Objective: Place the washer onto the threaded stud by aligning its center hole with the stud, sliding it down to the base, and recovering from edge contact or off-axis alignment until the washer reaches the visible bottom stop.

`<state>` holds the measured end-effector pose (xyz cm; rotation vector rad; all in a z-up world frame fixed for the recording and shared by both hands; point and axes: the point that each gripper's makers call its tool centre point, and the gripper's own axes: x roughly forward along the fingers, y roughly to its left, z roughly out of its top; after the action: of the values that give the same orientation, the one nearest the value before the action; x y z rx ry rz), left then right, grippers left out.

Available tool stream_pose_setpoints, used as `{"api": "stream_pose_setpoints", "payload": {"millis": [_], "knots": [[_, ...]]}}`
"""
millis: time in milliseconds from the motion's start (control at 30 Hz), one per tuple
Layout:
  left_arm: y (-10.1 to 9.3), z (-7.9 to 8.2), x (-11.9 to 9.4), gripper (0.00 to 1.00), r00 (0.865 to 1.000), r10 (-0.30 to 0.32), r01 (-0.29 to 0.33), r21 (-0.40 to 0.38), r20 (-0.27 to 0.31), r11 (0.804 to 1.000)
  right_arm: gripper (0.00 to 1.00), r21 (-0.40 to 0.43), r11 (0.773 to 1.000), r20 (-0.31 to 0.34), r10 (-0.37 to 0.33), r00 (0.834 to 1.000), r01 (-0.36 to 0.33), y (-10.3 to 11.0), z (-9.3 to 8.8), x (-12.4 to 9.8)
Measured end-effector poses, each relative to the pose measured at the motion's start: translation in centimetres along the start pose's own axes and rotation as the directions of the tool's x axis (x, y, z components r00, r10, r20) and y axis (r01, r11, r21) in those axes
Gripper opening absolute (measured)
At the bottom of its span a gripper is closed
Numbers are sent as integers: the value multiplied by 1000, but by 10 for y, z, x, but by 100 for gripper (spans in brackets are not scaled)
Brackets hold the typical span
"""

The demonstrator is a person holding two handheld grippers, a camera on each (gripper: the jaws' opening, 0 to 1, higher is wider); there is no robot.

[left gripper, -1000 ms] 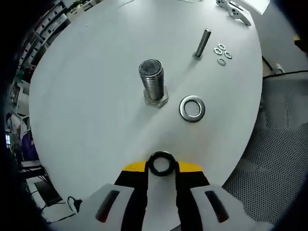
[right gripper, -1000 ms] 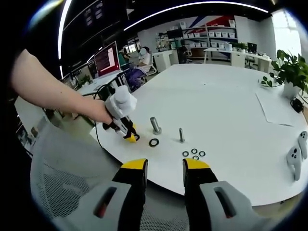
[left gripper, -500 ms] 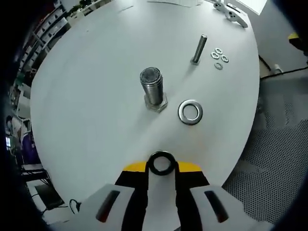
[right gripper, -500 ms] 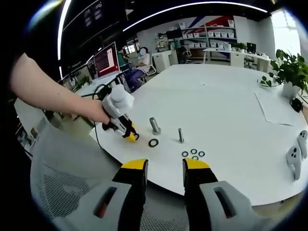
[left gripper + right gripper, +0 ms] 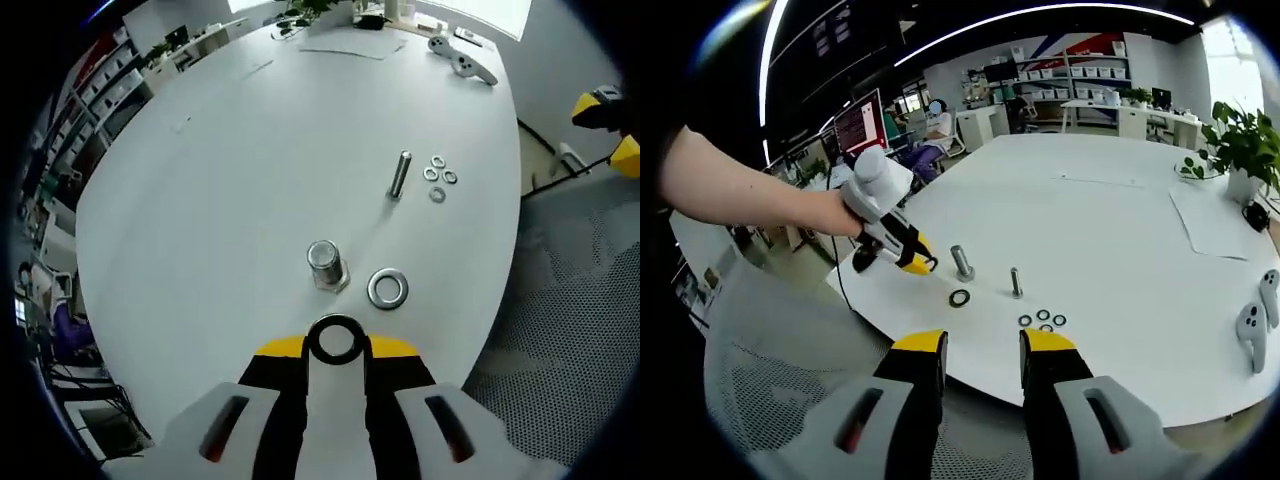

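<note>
The left gripper (image 5: 336,345) pinches a dark washer (image 5: 335,340) at its tips, above the table edge near the fat threaded stud (image 5: 325,264). Its hole is hard to see through. A second washer (image 5: 387,288) lies just beside the stud. The right gripper (image 5: 980,345) is open and holds nothing. The round white table (image 5: 1120,210) stands in a big office.

- In the left gripper view, the threaded stud (image 5: 326,266) stands at frame centre on the worktop (image 5: 220,170).
- A washer (image 5: 387,288) lies just right of it.
- A thinner bolt (image 5: 400,175) stands toward the upper right, small washers (image 5: 438,178) beside it.
</note>
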<state>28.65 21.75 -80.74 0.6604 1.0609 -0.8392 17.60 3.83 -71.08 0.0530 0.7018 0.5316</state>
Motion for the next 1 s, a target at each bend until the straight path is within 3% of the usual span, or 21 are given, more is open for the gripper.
{"api": "stream_pose_setpoints", "payload": {"millis": [300,600,1000], "knots": [[5,23,-10,18,999,8,-9,31,33,999,32,-1,1000,-3,2,1000,-2,0,-1,0],[8,42,-2,18,1000,2,-3,44,26,999,32,0,1000,-5,4,1000,-4,1,-1,0],[8,45,7,18,1000,-6,8,72,-26,997,32,-5,1000,-4,15,1000,-15,3,-1,0]]}}
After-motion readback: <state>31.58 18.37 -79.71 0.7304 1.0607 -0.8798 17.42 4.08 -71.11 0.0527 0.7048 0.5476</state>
